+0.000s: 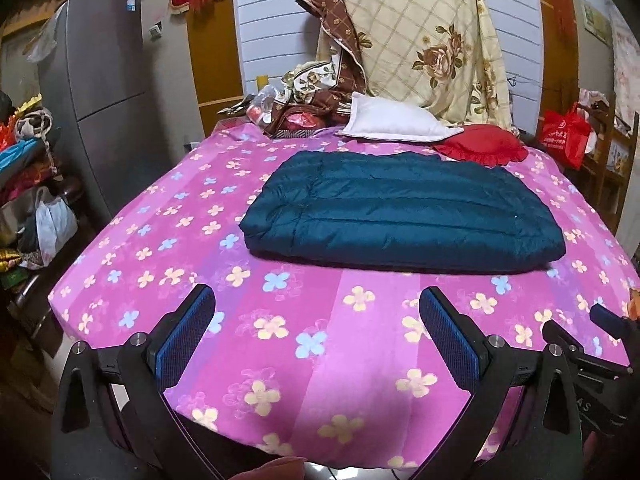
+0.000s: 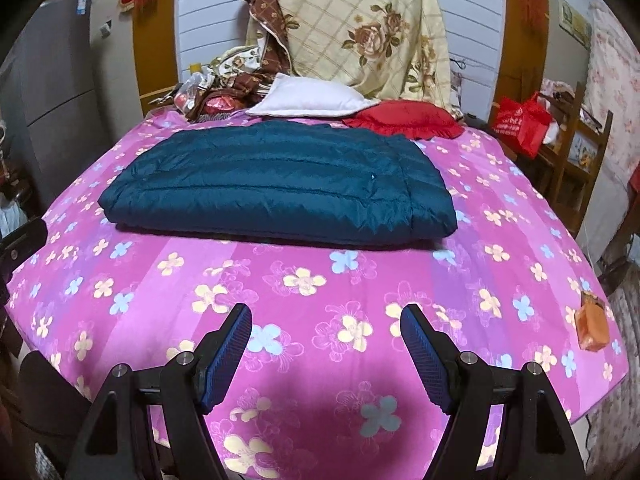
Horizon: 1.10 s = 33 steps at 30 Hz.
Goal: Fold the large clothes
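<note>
A dark teal quilted jacket (image 1: 400, 212) lies folded into a flat rectangle on the pink flowered bed sheet (image 1: 312, 320). It also shows in the right wrist view (image 2: 276, 188). My left gripper (image 1: 316, 300) is open and empty, held above the sheet near the bed's front edge, short of the jacket. My right gripper (image 2: 326, 318) is open and empty, also above the sheet in front of the jacket. Part of the right gripper (image 1: 600, 344) shows at the right edge of the left wrist view.
A white pillow (image 1: 392, 120) and a red cushion (image 1: 484, 146) lie behind the jacket, below a hanging floral quilt (image 1: 432, 40). A grey fridge (image 1: 100, 88) and piled clothes stand left. A red bag (image 2: 520, 124) on a wooden chair stands right. An orange item (image 2: 592, 324) lies at the sheet's right edge.
</note>
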Available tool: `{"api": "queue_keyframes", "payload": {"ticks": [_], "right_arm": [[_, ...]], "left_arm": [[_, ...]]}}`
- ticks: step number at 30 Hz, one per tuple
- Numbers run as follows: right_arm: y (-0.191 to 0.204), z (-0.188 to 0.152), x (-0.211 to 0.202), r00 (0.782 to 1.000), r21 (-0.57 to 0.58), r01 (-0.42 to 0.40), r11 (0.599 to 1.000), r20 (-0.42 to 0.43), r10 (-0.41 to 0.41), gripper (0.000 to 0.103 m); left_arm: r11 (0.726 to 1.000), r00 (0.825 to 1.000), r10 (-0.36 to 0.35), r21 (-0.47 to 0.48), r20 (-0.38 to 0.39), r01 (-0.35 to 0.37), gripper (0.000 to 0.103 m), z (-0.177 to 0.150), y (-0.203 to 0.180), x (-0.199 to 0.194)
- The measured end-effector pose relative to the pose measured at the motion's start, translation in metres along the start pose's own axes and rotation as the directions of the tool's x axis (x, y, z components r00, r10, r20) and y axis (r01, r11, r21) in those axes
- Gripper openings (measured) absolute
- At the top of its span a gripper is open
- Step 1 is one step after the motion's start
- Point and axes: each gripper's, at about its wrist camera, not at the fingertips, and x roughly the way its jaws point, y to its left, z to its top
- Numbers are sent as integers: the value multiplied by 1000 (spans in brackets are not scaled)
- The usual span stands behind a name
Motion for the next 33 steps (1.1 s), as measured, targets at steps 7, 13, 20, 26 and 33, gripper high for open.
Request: {"api": "queue_keyframes", "payload": {"ticks": [7, 13, 20, 26, 33], "right_arm": [[-3, -2, 4, 1000, 22, -2, 1000, -22, 3, 75], [0, -3, 4, 1000, 7, -5, 1000, -23, 6, 75], [3, -5, 5, 1000, 5, -1, 1000, -29, 1, 75], [4, -6, 7, 999, 7, -3, 1000, -38, 4, 75], [3, -6, 9, 999, 10, 4, 1000, -44, -3, 75]], "left_arm": [[999, 998, -38, 3, 50, 38, 102, 0, -1, -8], [999, 998, -47, 16, 37, 46, 102, -2, -6, -5], [997, 998, -62, 39, -18, 63, 102, -8, -15, 4], [994, 993, -99, 49, -65, 102, 102, -12, -21, 10], [993, 992, -99, 50, -76, 103, 102, -14, -23, 12]]}}
